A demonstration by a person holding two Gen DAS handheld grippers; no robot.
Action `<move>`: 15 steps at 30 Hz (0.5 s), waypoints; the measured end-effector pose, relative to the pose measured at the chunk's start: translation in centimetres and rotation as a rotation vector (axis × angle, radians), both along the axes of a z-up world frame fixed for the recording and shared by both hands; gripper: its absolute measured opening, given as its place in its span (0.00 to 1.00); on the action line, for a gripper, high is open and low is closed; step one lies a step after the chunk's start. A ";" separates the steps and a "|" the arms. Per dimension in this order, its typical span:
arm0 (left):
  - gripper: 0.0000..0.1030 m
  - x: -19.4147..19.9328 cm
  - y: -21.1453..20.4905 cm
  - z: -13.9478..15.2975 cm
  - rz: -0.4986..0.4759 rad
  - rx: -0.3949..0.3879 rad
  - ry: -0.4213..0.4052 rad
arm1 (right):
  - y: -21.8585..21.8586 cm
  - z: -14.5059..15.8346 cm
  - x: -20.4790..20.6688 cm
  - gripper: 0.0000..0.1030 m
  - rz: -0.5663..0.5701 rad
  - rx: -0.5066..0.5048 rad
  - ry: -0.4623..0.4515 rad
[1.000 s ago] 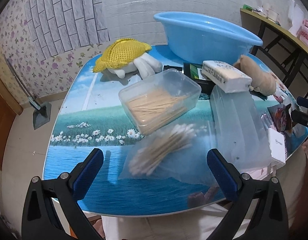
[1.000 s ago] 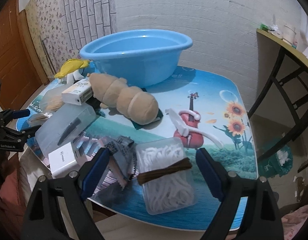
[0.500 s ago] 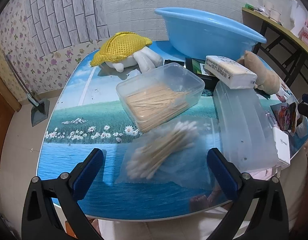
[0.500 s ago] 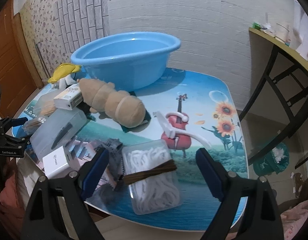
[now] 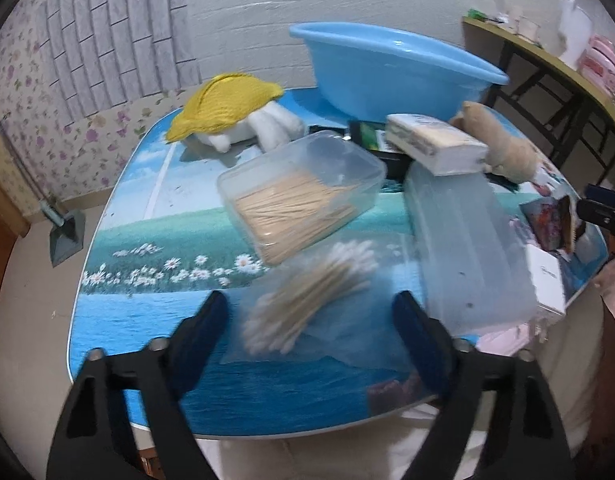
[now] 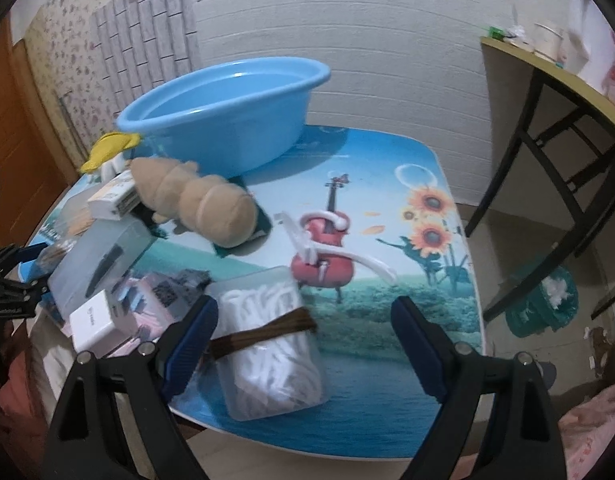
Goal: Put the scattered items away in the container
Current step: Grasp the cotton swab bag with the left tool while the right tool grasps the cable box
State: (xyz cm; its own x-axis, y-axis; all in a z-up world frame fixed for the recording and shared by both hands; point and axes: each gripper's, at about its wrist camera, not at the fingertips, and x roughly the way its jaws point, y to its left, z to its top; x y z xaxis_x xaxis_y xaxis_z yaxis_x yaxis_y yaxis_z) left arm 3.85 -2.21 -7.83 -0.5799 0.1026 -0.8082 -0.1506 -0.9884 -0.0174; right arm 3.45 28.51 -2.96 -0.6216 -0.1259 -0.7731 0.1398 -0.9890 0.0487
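left tongs advanced over swab bag, agape; right tongs agape at table edge

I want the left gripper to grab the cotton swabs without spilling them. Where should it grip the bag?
Probably across the middle of the swab bundle, from above. The sticks lie diagonally in a flat, loose bag, so turn the open left gripper crosswise to them.

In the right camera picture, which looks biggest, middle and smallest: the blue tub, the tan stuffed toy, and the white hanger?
1. Blue tub, clearly biggest.
2. Tan stuffed toy and white hanger look about as long as each other; the toy is much bulkier, the hanger thin, so I won't rank those by length.
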 end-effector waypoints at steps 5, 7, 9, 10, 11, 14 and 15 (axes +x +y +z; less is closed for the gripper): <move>0.52 0.2 0.3 0.8 -0.006 -0.026 0.017 | -0.9 -0.3 0.4 0.87 0.033 0.039 -0.007; 0.47 0.2 0.2 1.1 -0.012 -0.016 0.015 | -0.9 -0.7 0.7 0.87 0.043 0.038 -0.021; 0.45 0.3 0.1 1.1 -0.020 -0.011 0.013 | -0.9 -1.1 0.8 0.87 0.043 0.030 -0.034; 0.45 0.3 0.0 1.1 -0.022 -0.009 0.012 | -0.9 -1.5 0.7 0.87 0.039 0.022 -0.051; 0.45 0.1 0.0 1.0 -0.022 -0.006 0.010 | -0.9 -2.0 0.7 0.87 0.035 0.019 -0.067; 0.48 0.0 -0.4 0.8 -0.017 0.019 0.002 | -1.0 -2.7 0.8 0.76 0.039 0.029 -0.081; 0.53 0.0 -0.5 0.6 -0.014 0.025 0.001 | -1.1 -2.8 0.9 0.73 0.041 0.041 -0.076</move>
State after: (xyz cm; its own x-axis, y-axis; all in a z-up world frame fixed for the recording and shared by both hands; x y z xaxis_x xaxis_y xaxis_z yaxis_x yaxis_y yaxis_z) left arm 3.83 -2.68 -7.20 -0.5786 0.1311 -0.8050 -0.1649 -0.9854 -0.0420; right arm 4.32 27.40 -5.72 -0.5557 -0.1173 -0.8231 0.1779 -0.9838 0.0201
